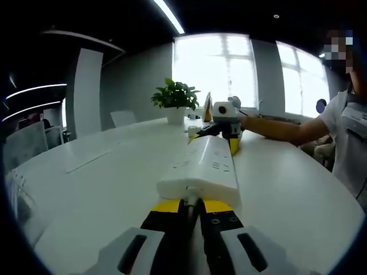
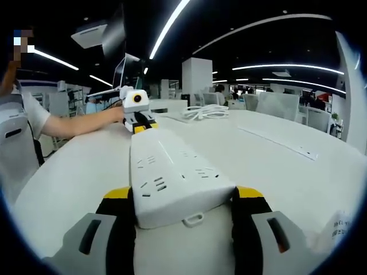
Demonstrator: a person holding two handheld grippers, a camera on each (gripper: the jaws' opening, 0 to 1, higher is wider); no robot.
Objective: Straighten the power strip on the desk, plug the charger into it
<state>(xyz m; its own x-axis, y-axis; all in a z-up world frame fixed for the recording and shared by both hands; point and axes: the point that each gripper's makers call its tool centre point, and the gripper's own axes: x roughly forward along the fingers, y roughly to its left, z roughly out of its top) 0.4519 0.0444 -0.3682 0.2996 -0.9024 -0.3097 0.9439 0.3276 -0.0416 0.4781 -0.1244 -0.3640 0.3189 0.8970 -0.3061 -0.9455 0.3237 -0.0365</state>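
The white power strip [image 1: 203, 166] lies lengthwise on the white desk [image 1: 103, 183], sockets up, and runs away from me. My left gripper [image 1: 192, 205] has its jaws drawn together at the strip's near end, and the pinch point is hidden under it. My right gripper [image 1: 226, 133] sits at the far end. In the right gripper view the power strip [image 2: 169, 172] lies between the wide-set jaws of my right gripper [image 2: 183, 196], which press on its two long sides. My left gripper [image 2: 139, 125] meets the strip's far end. A small white block [image 1: 193, 132] sits beside the far end; I cannot tell what it is.
A potted plant [image 1: 175, 97] stands at the desk's far side. A person [image 1: 344, 132] sits alongside with an arm reaching across. A coiled white cable [image 2: 203, 112] lies further along the desk. A cable slot [image 2: 278, 143] runs to the right, with paper [image 2: 344, 226] at the edge.
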